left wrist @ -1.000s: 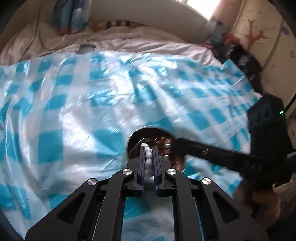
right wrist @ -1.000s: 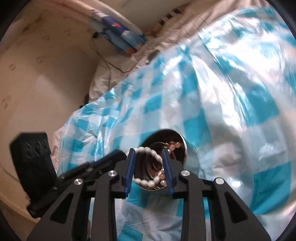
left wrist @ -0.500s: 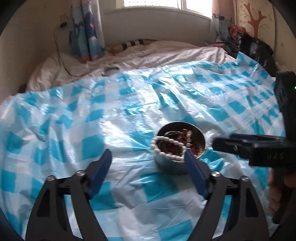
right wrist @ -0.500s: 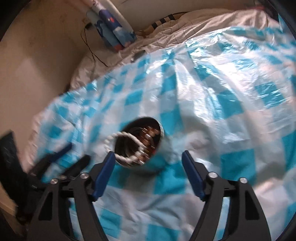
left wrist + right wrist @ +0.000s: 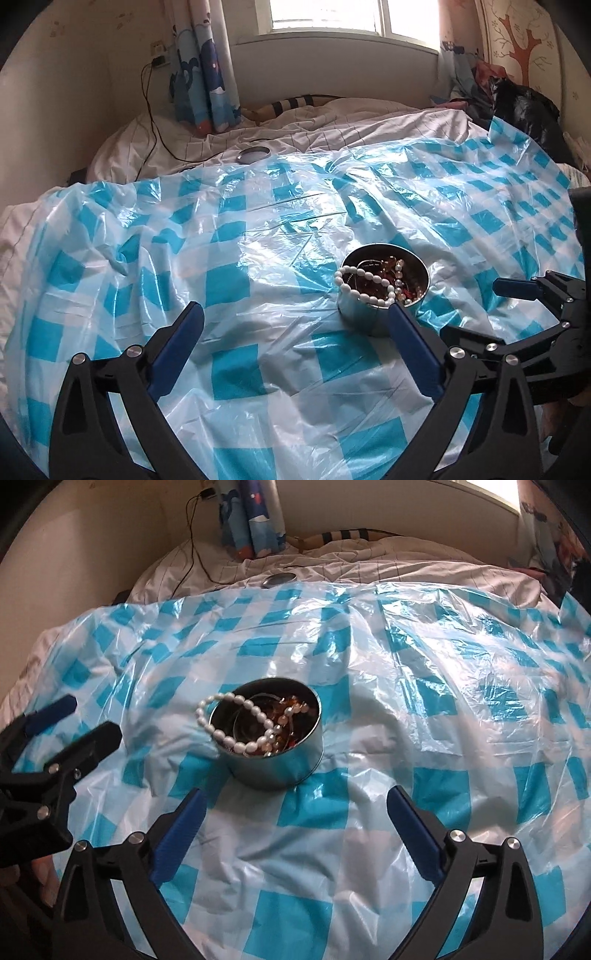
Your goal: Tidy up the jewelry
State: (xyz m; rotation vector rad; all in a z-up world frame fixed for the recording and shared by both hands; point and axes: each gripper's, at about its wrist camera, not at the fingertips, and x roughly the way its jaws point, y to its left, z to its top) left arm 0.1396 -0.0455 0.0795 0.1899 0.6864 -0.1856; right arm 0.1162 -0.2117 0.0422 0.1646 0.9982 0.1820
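My right gripper [image 5: 295, 805] hanging wide, jaws just opening, nothing between. White pearl bead bracelet [image 5: 236, 723] draping over rim of round silver metal tin [image 5: 280, 764], resting on blue-white checked plastic sheet [image 5: 424, 709].

Two wrist fisheye views, each looking forward and downward along its own fingers from close above a checked plastic sheet [image 5: 229, 280] on a bed, facing the window wall; both share the round tin [image 5: 373, 317] [image 5: 280, 760], the sheet, and each other's gripper at frame edge.

Bracelet [image 5: 236, 723] draped over tin [image 5: 280, 764] rim, tin on sheet [image 5: 406, 738].
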